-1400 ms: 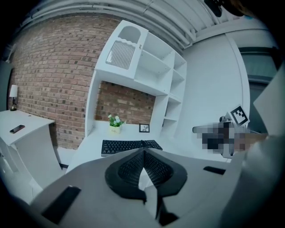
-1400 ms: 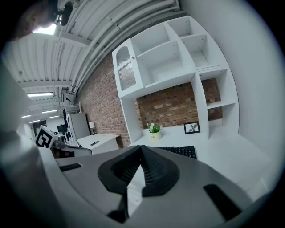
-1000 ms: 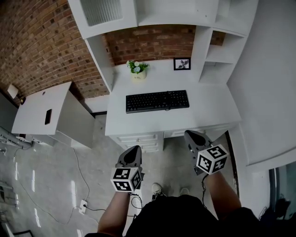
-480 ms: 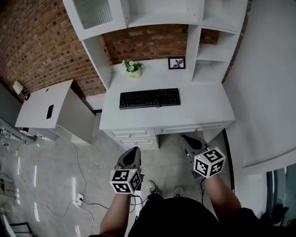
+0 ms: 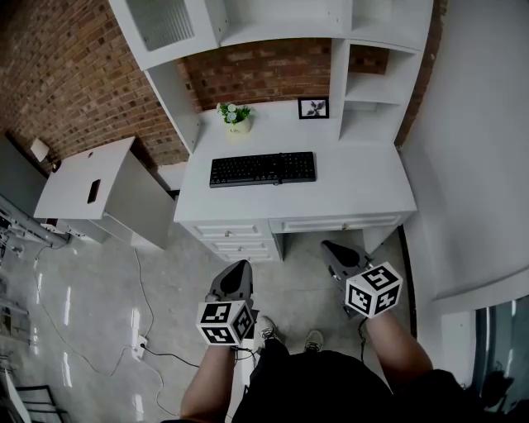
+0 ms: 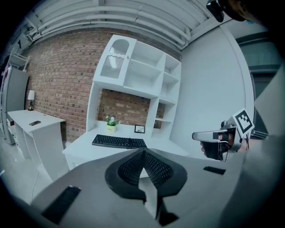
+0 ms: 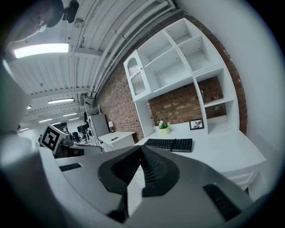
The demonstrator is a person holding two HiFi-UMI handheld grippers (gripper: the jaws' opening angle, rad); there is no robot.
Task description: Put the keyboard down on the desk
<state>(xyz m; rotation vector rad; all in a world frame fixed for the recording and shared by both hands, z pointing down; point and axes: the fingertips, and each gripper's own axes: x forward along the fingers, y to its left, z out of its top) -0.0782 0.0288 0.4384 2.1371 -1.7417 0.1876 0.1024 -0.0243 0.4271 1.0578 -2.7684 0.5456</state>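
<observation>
On my screen the keyboard point(image 5: 263, 168) is flat black on a plain white bench point(image 5: 355, 198). At twelve o'clock from it, the wall point(image 5: 264, 70) is red-brown brick with paler mortar lines, framed by white shelving point(image 5: 273, 25). At eleven o'clock the plant point(image 5: 233, 111) has green leaves and white blooms in a pale yellow pot point(image 5: 238, 126). The picture frame point(image 5: 313, 107) at one o'clock is black. The left gripper point(image 5: 239, 268) and right gripper point(image 5: 332, 247) are grey. Each carries a white cube point(image 5: 225, 321) with black square markers (crisp, blocky codes), and the fingers point(image 6: 156, 169) are lined with black ribbing. The floor point(image 5: 91, 281) is glossy pale grey, and the side table point(image 5: 78, 178) at nine o'clock is white.
</observation>
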